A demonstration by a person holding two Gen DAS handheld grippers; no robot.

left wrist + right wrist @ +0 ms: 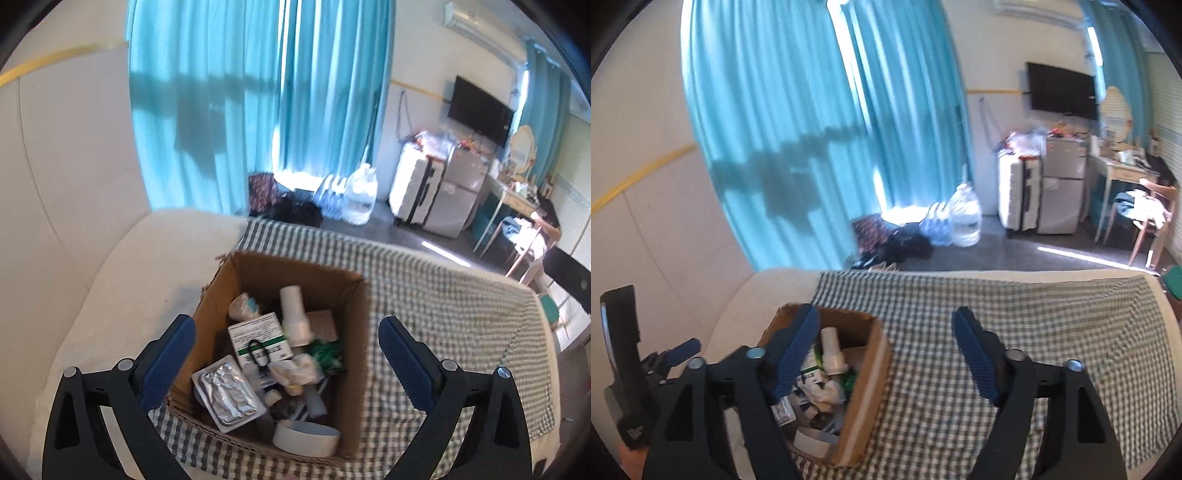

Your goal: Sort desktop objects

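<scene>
Two hand-held grippers are in view, both with jaws spread wide and nothing between the blue pads. We note the left hand-held gripper (286, 350) hanging above an open cardboard box (354, 332), which fills the gap between its fingers in the left wrist view. We note the right hand-held gripper (886, 354) over the checked cloth (1034, 325), with the box at its 9 o'clock; its left finger overlaps the box rim in the right wrist view.

The box sits on the green-and-white checked cloth, which covers a cream bed (122, 266). The box holds the sorted objects, packed close and touching:
- white plastic bottle (293, 314), lying tilted, toward 12 o'clock of the box;
- white and green carton (260, 338) at centre, a black loop resting on it;
- silver foil blister pack (227, 395) at 8 o'clock, leaning on the box wall;
- white tape roll (306, 437) at 6 o'clock;
- crumpled white tissue (295, 371) just right of centre;
- green packet (327, 352) at 3 o'clock, blurred, contents unreadable.

Beyond the bed, at 12 o'clock, hang teal curtains (258, 103). At 2 o'clock stand a white suitcase (415, 188) and a wall-mounted television (480, 109). We cannot tell what the smaller dark items at the box bottom are.
</scene>
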